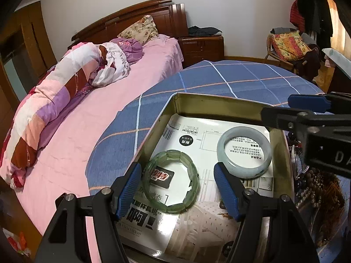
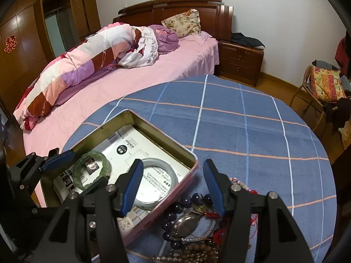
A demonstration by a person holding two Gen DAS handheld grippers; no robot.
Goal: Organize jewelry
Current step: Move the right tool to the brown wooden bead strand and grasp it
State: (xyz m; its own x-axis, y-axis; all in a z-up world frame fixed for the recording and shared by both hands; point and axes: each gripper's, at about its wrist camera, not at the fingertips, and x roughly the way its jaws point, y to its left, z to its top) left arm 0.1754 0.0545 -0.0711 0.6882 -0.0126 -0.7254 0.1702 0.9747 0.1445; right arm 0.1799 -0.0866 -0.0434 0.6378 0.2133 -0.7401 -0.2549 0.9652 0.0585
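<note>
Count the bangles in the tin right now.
2. The green segmented bangle lies in the tin between the left gripper's open jaws; the pale smooth bangle lies beside it, nearer the loose jewelry pile. Grippers may hide more.

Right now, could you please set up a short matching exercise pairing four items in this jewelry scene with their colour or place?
Things:
1. segmented bracelet
2. smooth bangle
3. wristwatch
4. tin box

Descriptions:
A. pale whitish, inside the tin
B. on the blue cloth, outside the tin, among beads
C. translucent green, inside the tin
D. lined with printed paper

Pairs: 1-C, 2-A, 3-B, 4-D
</note>
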